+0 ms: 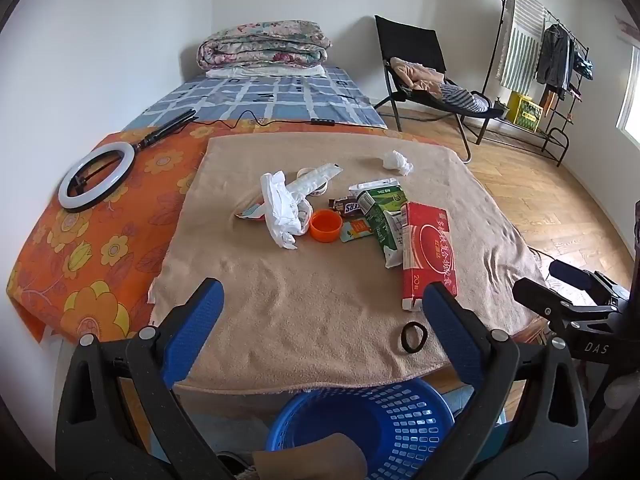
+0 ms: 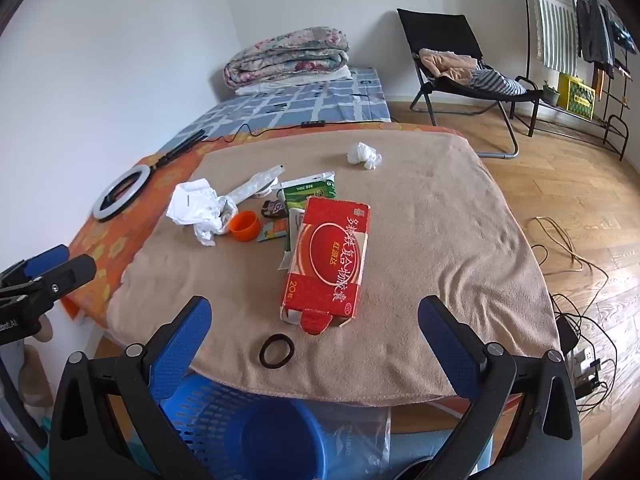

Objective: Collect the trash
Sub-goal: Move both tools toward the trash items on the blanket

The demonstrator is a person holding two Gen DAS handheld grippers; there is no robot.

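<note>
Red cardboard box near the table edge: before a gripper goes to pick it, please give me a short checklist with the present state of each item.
1. Left gripper open, nothing held: ok.
2. Right gripper open, nothing held: ok.
3. Red cardboard box in view, top uncovered: ok.
4. Blue plastic basket below the table edge, ready to receive: ok.
5. Black rubber ring lies apart from the box: ok.
6. Box free of the green carton beside it: cannot tell.
</note>
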